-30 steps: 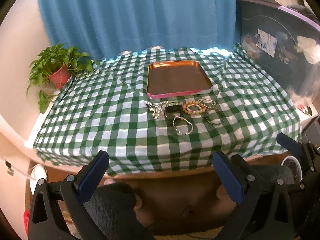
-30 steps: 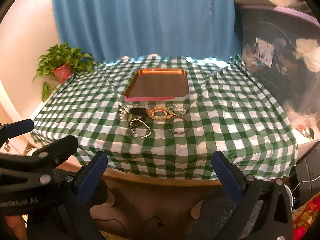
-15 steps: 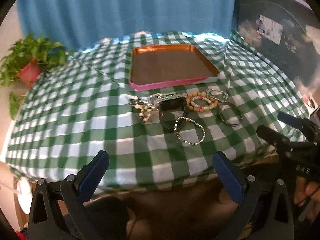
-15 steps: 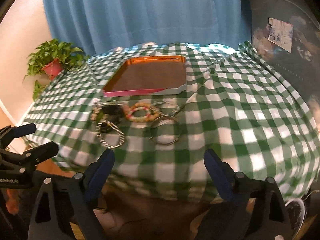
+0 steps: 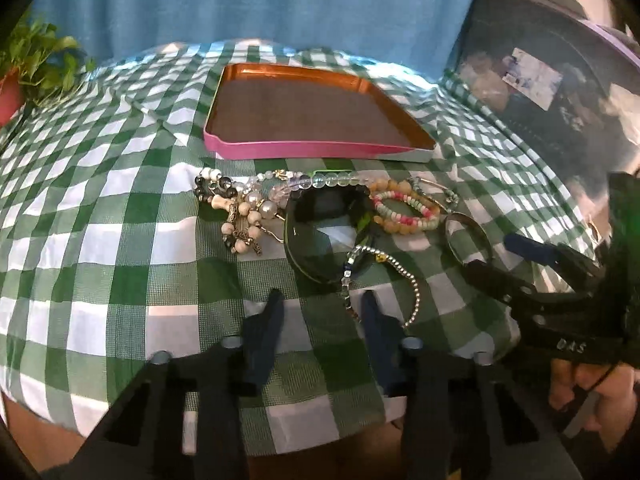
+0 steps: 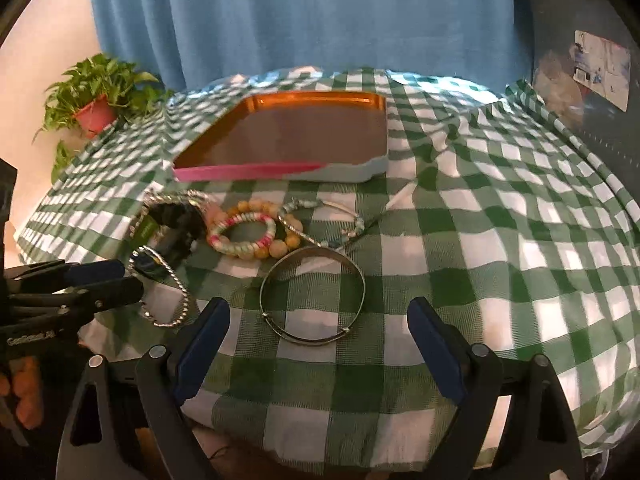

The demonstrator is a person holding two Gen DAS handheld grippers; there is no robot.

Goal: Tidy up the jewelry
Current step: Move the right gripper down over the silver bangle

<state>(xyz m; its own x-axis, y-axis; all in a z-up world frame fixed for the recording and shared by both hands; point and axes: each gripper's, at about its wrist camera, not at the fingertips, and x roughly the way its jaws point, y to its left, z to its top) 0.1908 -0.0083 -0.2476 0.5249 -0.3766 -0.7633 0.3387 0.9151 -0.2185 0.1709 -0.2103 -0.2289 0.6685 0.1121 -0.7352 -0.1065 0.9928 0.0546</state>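
Note:
Jewelry lies in a heap on the green checked cloth, in front of a pink-rimmed orange tray (image 5: 320, 148) (image 6: 248, 171). My left gripper (image 5: 322, 300) hovers low at the heap's near side, jaws closing. The left edge of a silver beaded bracelet (image 5: 414, 284) (image 6: 182, 292) lies between them, close to the right finger, and the pads do not press it. My right gripper (image 6: 318, 316) (image 5: 516, 260) stands open, its fingers flanking the near part of a plain silver bangle (image 6: 362, 284) (image 5: 468, 236). A pink-and-green bead bracelet (image 5: 404, 210) (image 6: 260, 218) and a dark bangle (image 5: 320, 240) lie behind.
A pearl and bead cluster (image 5: 244, 216) and a thin bangle (image 6: 348, 232) are also in the heap. A potted plant (image 6: 94, 108) stands at the far left corner. A dark storage bin (image 5: 540, 80) stands on the right, a blue curtain (image 6: 300, 20) behind. A hand (image 5: 592, 392) holds the right gripper.
Both grippers have come forward and down from beyond the table's front edge to the jewelry. The left jaws have narrowed a lot, the right ones slightly.

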